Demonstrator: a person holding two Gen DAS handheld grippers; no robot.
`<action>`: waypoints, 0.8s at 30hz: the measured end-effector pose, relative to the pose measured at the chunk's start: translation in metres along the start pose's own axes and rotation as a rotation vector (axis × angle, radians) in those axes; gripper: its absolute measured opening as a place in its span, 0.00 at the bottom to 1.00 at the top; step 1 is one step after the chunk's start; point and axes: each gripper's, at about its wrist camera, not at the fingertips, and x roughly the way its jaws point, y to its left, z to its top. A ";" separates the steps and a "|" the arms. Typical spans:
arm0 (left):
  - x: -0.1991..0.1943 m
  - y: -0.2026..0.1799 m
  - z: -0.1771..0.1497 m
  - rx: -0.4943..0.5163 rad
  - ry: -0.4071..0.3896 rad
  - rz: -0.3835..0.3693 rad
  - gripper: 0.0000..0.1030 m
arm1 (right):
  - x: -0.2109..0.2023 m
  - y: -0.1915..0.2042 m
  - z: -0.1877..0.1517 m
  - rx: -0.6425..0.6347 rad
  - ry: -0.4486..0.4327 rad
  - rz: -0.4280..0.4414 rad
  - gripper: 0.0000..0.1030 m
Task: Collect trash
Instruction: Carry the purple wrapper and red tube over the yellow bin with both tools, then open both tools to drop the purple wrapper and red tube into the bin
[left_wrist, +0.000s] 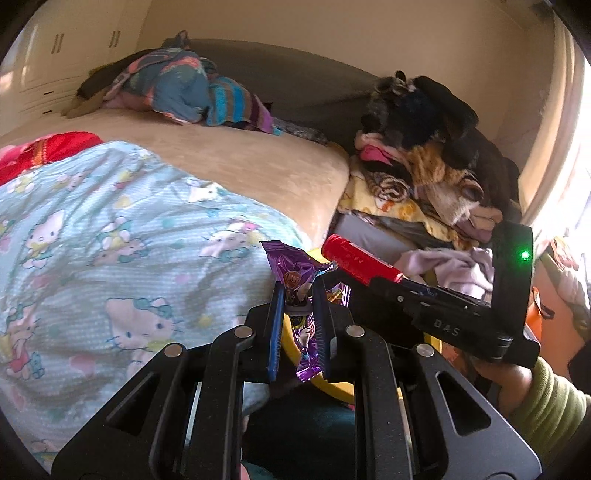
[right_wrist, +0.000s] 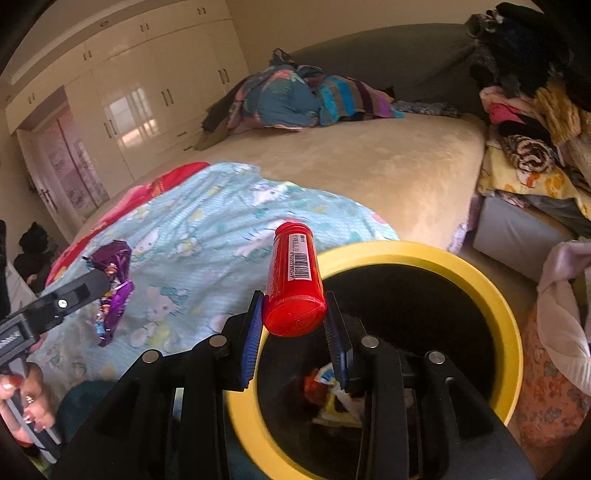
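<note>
Our left gripper (left_wrist: 298, 295) pinches a light, crinkly purple wrapper (left_wrist: 295, 284); our right gripper (right_wrist: 293, 317) clamps a stiff, slick red bottle (right_wrist: 295, 280) near its base, over the bin (right_wrist: 480, 280).

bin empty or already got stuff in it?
Not empty. The right wrist view looks down into the yellow-rimmed bin, and crumpled red, white and yellow wrappers lie at its dark bottom. How full, cannot tell.
</note>
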 end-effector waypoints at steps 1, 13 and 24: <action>0.004 -0.004 0.000 0.009 0.008 -0.006 0.10 | 0.001 -0.004 -0.001 0.009 0.006 -0.005 0.30; 0.043 -0.041 -0.012 0.082 0.108 -0.062 0.11 | 0.002 -0.059 -0.019 0.112 0.055 -0.100 0.30; 0.088 -0.063 -0.010 0.117 0.168 -0.059 0.53 | 0.002 -0.106 -0.033 0.253 0.084 -0.131 0.50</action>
